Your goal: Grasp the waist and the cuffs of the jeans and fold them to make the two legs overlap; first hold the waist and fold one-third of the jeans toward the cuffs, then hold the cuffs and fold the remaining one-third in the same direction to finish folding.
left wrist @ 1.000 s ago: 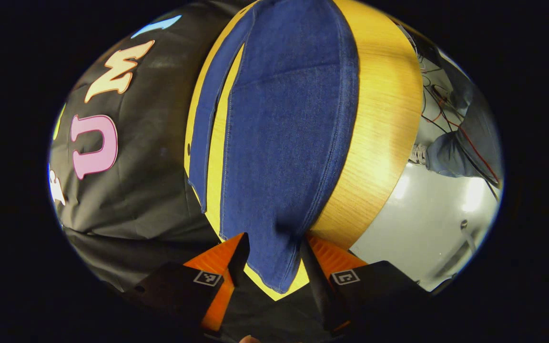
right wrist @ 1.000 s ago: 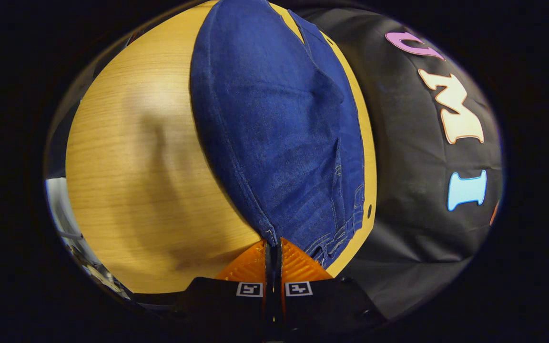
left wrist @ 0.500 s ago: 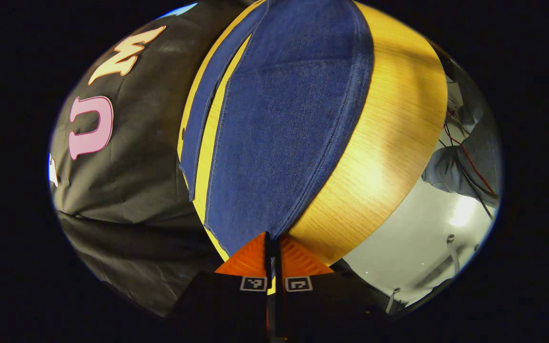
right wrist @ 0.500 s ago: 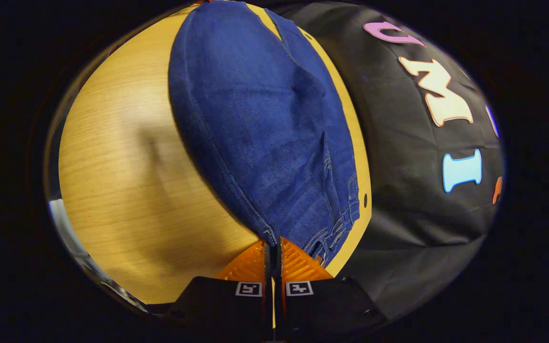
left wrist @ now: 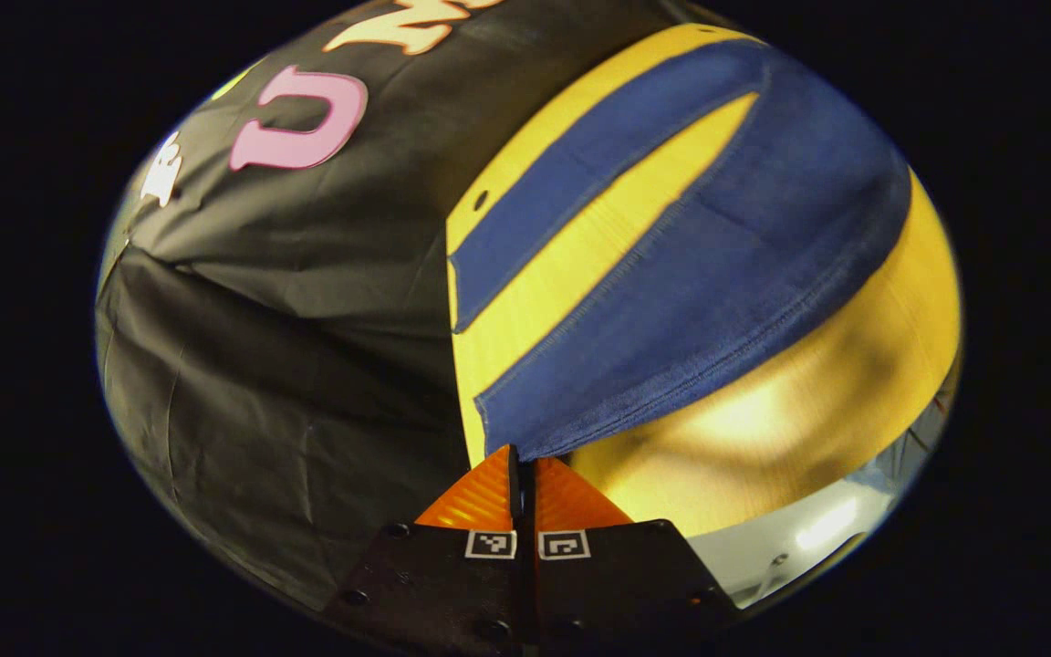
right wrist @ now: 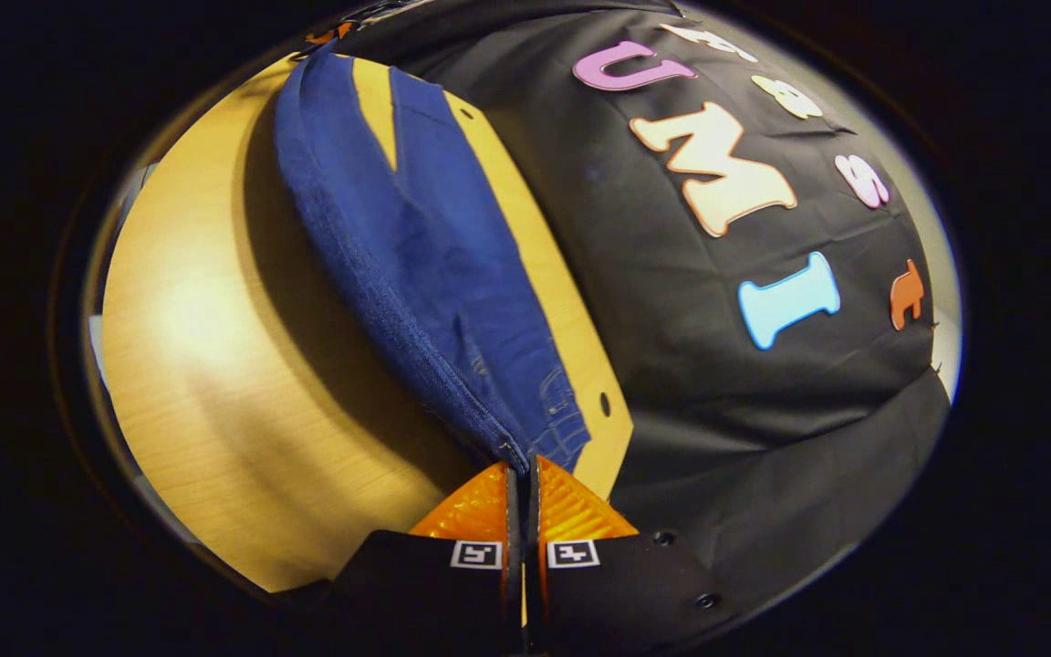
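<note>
On the wooden table: jeans, legs apart, near leg partly lifted. Left gripper, jaws pinching that leg's cuff corner; right gripper, jaws pinching the waist corner, judged ready to lay one leg over the other.

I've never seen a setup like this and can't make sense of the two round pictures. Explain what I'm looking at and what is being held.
A person holds a two-finger gripper in each hand; a fisheye camera rides on each and looks along its fingers. In the left gripper view, the left gripper is shut on a cuff corner of the dark blue denim jeans, with the other leg lying apart on the light wooden table. In the right gripper view, the right gripper is shut on the jeans' waist end. That side is raised, casting a shadow on the table. Black cloth behind is the booth's wall.
</note>
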### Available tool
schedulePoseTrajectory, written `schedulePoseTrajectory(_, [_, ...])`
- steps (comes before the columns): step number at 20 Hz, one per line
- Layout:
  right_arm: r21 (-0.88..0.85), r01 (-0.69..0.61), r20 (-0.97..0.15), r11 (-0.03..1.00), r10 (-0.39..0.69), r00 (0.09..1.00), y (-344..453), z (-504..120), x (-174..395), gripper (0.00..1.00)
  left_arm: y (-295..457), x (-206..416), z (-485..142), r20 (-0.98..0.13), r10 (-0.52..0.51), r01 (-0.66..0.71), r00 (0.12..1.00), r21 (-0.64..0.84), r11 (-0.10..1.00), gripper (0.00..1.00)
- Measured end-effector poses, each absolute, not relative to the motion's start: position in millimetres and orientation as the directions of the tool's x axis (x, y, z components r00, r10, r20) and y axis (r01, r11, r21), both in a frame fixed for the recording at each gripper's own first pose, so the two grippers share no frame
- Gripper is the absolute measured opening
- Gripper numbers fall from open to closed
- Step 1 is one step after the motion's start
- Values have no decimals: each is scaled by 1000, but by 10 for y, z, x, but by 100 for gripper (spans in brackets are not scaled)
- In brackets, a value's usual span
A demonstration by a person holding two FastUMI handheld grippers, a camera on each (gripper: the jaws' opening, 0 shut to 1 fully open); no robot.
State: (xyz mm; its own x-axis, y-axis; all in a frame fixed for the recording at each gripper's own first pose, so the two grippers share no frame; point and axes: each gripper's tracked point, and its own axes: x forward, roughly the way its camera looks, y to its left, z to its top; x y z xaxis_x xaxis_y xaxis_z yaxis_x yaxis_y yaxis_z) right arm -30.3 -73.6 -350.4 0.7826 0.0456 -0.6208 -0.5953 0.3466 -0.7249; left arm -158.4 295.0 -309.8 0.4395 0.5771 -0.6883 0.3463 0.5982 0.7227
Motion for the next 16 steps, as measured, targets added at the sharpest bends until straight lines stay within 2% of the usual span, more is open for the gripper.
schedulePoseTrajectory(5, [-739, -498, -566, 454, -19, 824, -572, -3194, 119, 4, 3067, -1141, -2984, -736, 530, 269, 421, 660, 702, 0])
schedulePoseTrajectory(9, [-747, -448, -546, 491, -69, 835, -437, -3196, 442, 4, 3156, -627, -2880, -762, 494, 223, 419, 614, 757, 0])
schedulePoseTrajectory(16, [-742, -408, -537, 531, -108, 837, -246, -3436, 1216, 4, 3337, 310, -3114, -771, 474, 287, 425, 612, 737, 0])
